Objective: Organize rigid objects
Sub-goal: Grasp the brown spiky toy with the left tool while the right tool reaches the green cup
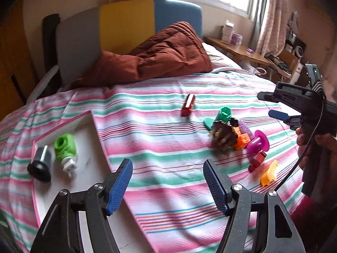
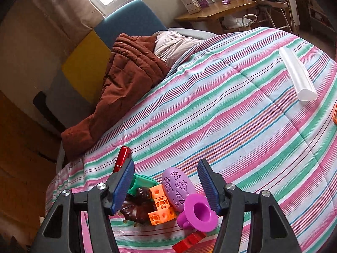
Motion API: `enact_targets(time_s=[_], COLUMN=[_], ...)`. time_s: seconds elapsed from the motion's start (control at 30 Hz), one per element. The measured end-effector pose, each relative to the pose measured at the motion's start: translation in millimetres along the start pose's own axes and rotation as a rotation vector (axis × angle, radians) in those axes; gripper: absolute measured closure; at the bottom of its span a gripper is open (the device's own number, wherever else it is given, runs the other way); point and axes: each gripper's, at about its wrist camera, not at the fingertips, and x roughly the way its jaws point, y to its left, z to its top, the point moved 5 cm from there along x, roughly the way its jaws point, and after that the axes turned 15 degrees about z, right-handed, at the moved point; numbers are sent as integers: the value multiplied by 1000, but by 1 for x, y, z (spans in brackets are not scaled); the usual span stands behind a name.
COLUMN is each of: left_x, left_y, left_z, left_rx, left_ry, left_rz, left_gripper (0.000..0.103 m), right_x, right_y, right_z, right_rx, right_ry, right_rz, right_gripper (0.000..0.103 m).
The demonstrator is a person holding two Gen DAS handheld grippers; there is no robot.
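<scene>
A pile of small toys lies on the striped bedspread (image 1: 164, 130): a purple egg (image 2: 178, 186), an orange block (image 2: 161, 204), a magenta cup (image 2: 199, 211), a brown spiky piece (image 2: 139, 204), a green cup (image 2: 143, 182) and a red block (image 2: 189, 241). My right gripper (image 2: 166, 165) hovers open just over this pile, its pads touching nothing. A red cylinder (image 1: 188, 104) lies apart from the pile. My left gripper (image 1: 168, 168) is open and empty beside the white tray (image 1: 88, 147), which holds a green bottle (image 1: 64, 147) and a black cylinder (image 1: 41, 164).
A brown quilt (image 1: 164, 52) is heaped by the headboard. A white tube (image 2: 297, 76) lies far off on the bedspread, and an orange clip (image 1: 269, 172) near the pile. A person's hand (image 1: 305, 145) holds the right gripper (image 1: 271, 105). A wooden desk (image 1: 238, 49) stands beyond the bed.
</scene>
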Motion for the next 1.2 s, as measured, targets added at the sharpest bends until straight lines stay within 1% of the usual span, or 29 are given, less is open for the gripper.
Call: enact_targets(time_s=[0.07, 0.1, 0.17, 0.2, 0.3, 0.4, 0.47, 0.53, 0.57, 0.6, 0.63, 0.67, 0.77, 0.9, 0.97, 1.07, 1.2], left_x=[8, 15, 24, 29, 45, 66, 80, 94, 100, 106, 110, 113, 104, 88, 78, 61, 39], left_y=[-21, -32, -49, -57, -75, -88, -94, -100, -101, -103, -104, -105, -100, -85, -77, -69, -60], left_z=[9, 14, 22, 26, 35, 40, 43, 44, 44, 43, 41, 39, 31, 11, -1, -16, -41], left_rx=[45, 63, 63, 61, 68, 55, 47, 40, 30, 15, 6, 1, -12, -34, -37, -18, 12], left_ry=[-5, 7, 19, 23, 35, 72, 89, 110, 122, 135, 149, 164, 145, 147, 147, 128, 101], left_rz=[-38, -62, -113, -133, -151, -169, -167, -182, -189, -210, -236, -257, -282, -277, -261, -218, -194], left_gripper=[32, 30, 22, 21, 21, 21, 17, 16, 18, 20, 42, 48, 48, 48, 48, 48, 48], right_x=[-1, -1, 0, 1, 4, 4, 4, 4, 5, 5, 4, 4, 4, 5, 5, 6, 6], right_y=[-1, -2, -2, -2, 0, 1, 1, 0, 0, 0, -1, -1, -1, -2, -3, -8, -13], right_z=[1, 1, 0, -1, -2, -3, -3, -3, -3, -3, -3, -2, -1, 0, 0, 0, 0], right_rx=[15, 21, 32, 35, 33, 33, 37, 43, 47, 49, 49, 46, 40, 35, 35, 57, 73], right_ry=[-2, 0, 10, 16, 29, 35, 34, 34, 36, 36, 34, 32, 27, 27, 28, 31, 34], right_rz=[12, 16, 27, 31, 42, 54, 61, 64, 66, 68, 66, 64, 58, 49, 38, 40, 38], right_gripper=[40, 40, 39, 39, 39, 39, 39, 39, 39, 39, 39, 39, 39, 39, 39, 39, 39])
